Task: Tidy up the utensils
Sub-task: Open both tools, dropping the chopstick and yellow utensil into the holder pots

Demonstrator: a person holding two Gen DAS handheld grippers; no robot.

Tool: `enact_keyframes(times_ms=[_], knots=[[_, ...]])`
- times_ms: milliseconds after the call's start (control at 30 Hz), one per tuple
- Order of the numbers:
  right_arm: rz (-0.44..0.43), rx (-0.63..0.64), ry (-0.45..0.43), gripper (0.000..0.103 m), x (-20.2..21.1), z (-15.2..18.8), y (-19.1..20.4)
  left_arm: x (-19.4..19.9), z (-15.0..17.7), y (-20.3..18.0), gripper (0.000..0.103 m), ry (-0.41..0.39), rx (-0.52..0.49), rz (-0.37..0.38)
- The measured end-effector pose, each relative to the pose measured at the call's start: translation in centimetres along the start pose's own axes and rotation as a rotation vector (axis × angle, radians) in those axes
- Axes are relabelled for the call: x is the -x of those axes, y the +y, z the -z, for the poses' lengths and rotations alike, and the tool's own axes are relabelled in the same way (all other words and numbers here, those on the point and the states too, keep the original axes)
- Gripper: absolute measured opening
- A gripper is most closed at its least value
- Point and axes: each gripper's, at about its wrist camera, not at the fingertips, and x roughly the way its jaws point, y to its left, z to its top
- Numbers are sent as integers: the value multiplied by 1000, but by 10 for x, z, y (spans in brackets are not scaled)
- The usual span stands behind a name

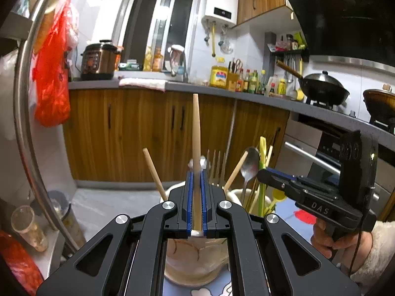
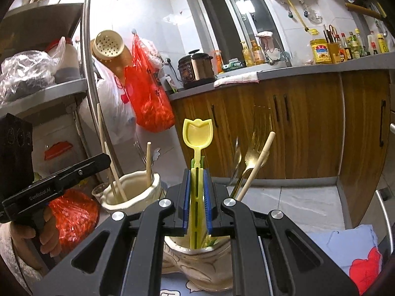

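Left gripper clamps a wooden chopstick, right gripper clamps a yellow spoon; each should lower straight into its ceramic holder before releasing.

Pale wooden chopstick between blue-lined black jaws – yellow plastic spoon, cream vase with gold lines

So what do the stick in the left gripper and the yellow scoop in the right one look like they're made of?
Stick: pale, matte and tapered, probably wood or bamboo. Yellow scoop: glossy, slightly translucent, with a slotted moulded handle, so likely plastic.
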Motion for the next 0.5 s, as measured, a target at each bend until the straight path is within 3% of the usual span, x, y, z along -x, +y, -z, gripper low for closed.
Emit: enact_keyframes(times_ms=[167,433,500], knots=[[53,68,33,11,-3,-1,10,-4,2,-5,7,27,-14,4],[65,115,50,12,0,1,15,-2,2,-6,10,29,-21,1],[63,106,55,20,0,1,14,0,1,-6,14,23,-20,2]])
